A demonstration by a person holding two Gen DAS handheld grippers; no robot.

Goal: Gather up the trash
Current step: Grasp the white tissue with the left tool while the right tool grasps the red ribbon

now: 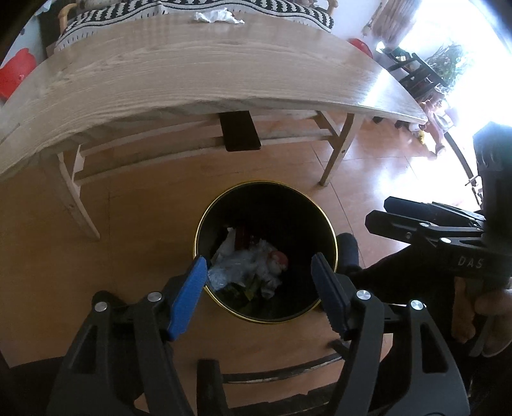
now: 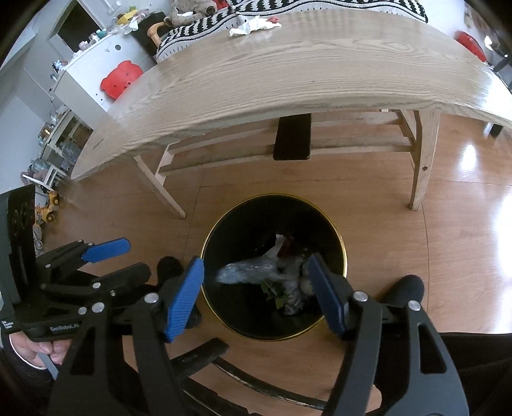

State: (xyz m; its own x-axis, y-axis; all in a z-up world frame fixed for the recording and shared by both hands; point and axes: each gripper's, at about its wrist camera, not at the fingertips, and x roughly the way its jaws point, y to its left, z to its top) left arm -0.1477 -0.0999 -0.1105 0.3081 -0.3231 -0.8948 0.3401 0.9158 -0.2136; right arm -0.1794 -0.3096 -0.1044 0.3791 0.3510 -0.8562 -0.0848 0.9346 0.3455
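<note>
both claws, left claw (image 1: 259, 272) and right claw (image 2: 256, 278), hang open and empty over the round black gold-rimmed bin (image 1: 329, 224); the crumpled white tissue (image 1: 216, 16) on the light wooden table (image 1: 192, 70) risks being overlooked.

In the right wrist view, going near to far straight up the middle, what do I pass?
Right tool, open → black trash bin holding trash → black panel under the table → wooden tabletop → crumpled white tissue at the far edge.

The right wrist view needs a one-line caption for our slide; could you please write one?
Open right hand-held gripper above a black bin of trash; crumpled tissue remains on the wooden table.
</note>
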